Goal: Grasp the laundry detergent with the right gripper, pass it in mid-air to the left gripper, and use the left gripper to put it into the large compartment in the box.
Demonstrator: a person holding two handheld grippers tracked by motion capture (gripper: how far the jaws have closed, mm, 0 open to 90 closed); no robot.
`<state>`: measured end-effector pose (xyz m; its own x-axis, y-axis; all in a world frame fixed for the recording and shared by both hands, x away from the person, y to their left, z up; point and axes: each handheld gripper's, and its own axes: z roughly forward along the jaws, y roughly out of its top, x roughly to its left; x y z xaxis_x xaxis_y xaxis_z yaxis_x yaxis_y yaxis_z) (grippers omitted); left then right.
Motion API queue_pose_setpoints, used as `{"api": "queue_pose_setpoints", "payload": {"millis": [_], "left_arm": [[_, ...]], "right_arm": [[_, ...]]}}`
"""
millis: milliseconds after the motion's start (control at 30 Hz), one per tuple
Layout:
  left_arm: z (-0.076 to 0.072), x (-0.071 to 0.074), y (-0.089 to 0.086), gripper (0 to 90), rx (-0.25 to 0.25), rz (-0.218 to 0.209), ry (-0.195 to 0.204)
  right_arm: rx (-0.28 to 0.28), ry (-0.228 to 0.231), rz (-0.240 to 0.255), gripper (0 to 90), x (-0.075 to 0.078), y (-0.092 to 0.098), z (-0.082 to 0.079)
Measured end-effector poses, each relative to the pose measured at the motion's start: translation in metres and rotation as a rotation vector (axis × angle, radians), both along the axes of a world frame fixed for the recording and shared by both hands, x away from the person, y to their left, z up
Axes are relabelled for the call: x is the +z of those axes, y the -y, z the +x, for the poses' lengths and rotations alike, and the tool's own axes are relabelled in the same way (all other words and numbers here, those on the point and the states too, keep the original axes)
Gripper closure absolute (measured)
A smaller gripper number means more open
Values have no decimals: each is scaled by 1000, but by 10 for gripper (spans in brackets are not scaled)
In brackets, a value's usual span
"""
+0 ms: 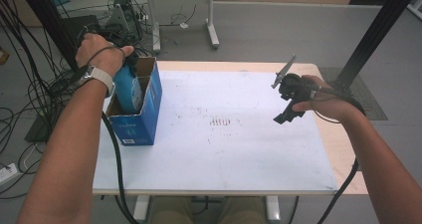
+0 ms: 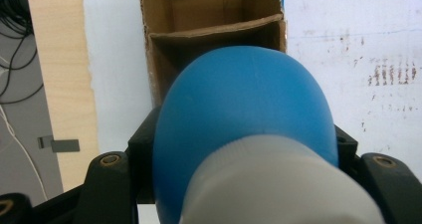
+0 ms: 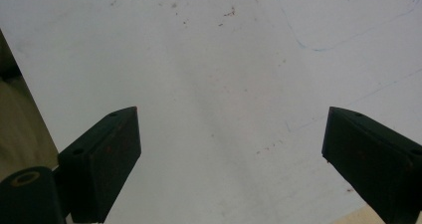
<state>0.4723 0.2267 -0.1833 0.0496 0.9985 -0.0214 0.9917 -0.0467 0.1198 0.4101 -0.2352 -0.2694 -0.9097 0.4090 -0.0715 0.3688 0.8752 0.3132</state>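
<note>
Left gripper (image 1: 130, 64) pinches a blue bottle (image 1: 127, 89) near its white cap (image 2: 278, 184), jaws clamped on either side of the neck, bottle hanging bottom-first into the near compartment of a blue cardboard box (image 1: 142, 119). From the left gripper view the bottle body (image 2: 244, 99) sits over the nearer cell, with a cardboard divider (image 2: 214, 30) behind it and a second, empty cell beyond. To do it well: keep the bottle upright, centre it between divider and near wall, lower straight, don't scrape the cardboard, and let go only once the bottom looks seated. The box is light and unbraced near the table's left edge, so a sideways push could probably shift it.

Right gripper (image 1: 287, 102) hangs above the right part of the table, well apart from the box, jaws spread wide with nothing between them.

Surface: white sheet (image 1: 224, 149) over a wooden table (image 1: 343, 149), reddish-brown smudges (image 1: 225, 122) mid-sheet and faint pen lines. Room: grey floor, cable tangle at left, another table's legs behind, black frame posts at both sides.
</note>
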Motion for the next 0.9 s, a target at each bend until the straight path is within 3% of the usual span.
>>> {"api": "queue_pose_setpoints", "payload": {"millis": [500, 900], "left_arm": [[0, -20, 1, 386, -2, 20, 27], [2, -37, 3, 386, -1, 20, 18]], "right_arm": [[-5, -13, 1, 83, -8, 0, 0], [-13, -20, -2, 83, -12, 1, 0]]}}
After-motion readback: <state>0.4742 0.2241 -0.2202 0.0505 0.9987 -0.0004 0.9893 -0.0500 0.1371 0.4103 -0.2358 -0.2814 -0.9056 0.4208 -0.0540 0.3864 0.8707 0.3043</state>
